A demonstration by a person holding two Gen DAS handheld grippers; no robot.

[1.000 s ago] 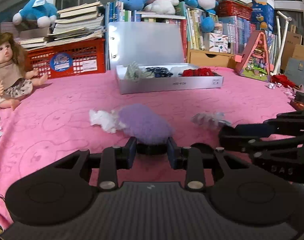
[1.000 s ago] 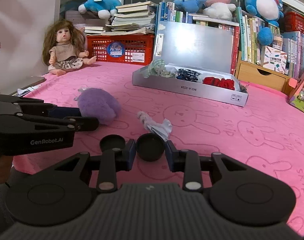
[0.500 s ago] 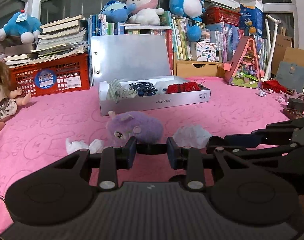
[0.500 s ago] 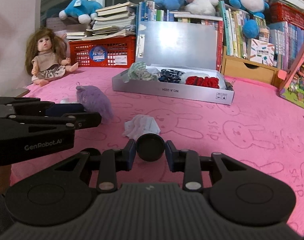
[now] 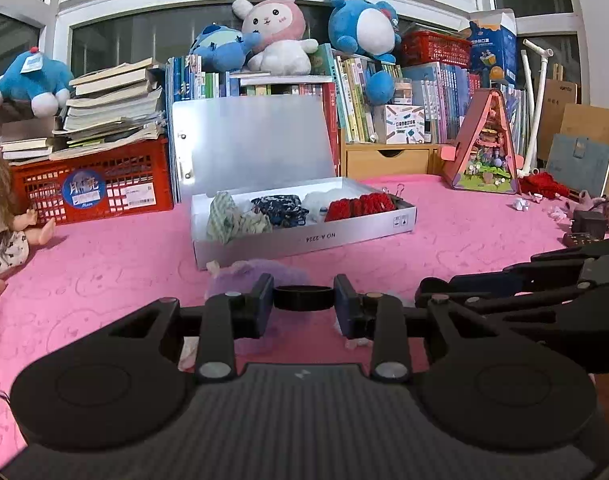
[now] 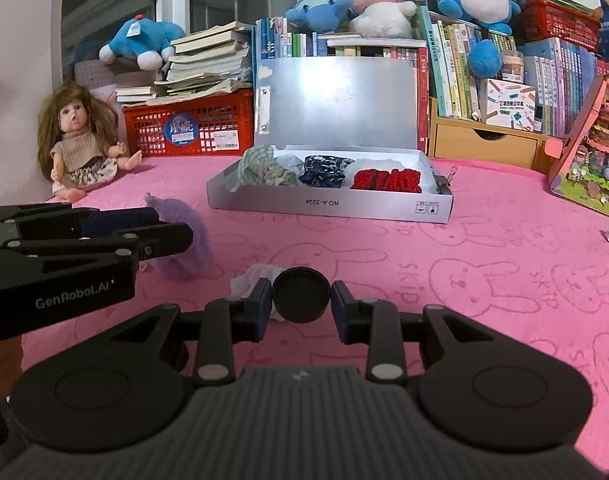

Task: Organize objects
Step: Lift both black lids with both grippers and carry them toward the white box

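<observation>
My left gripper (image 5: 303,306) is shut on a black round lid (image 5: 303,298), seen edge-on. My right gripper (image 6: 301,306) is shut on a second black round lid (image 6: 301,295), its face toward the camera. A purple fuzzy toy (image 5: 256,274) lies on the pink cloth just beyond the left fingers; it also shows in the right wrist view (image 6: 186,240) behind the left gripper's side (image 6: 84,240). A crumpled white tissue (image 6: 250,280) lies by the right gripper's left finger. An open silver box (image 5: 304,236) holds folded fabrics; it also shows in the right wrist view (image 6: 330,204).
A doll (image 6: 80,144) sits at the left. A red crate (image 5: 92,184) with books, bookshelves with plush toys (image 5: 276,36) and a wooden drawer (image 6: 484,140) line the back. A pink triangular toy house (image 5: 484,148) and small items stand at the right.
Both grippers have moved forward toward the silver box, still holding their lids. The purple toy now sits right at the left fingertips, and the tissue has slid close under the right gripper.
</observation>
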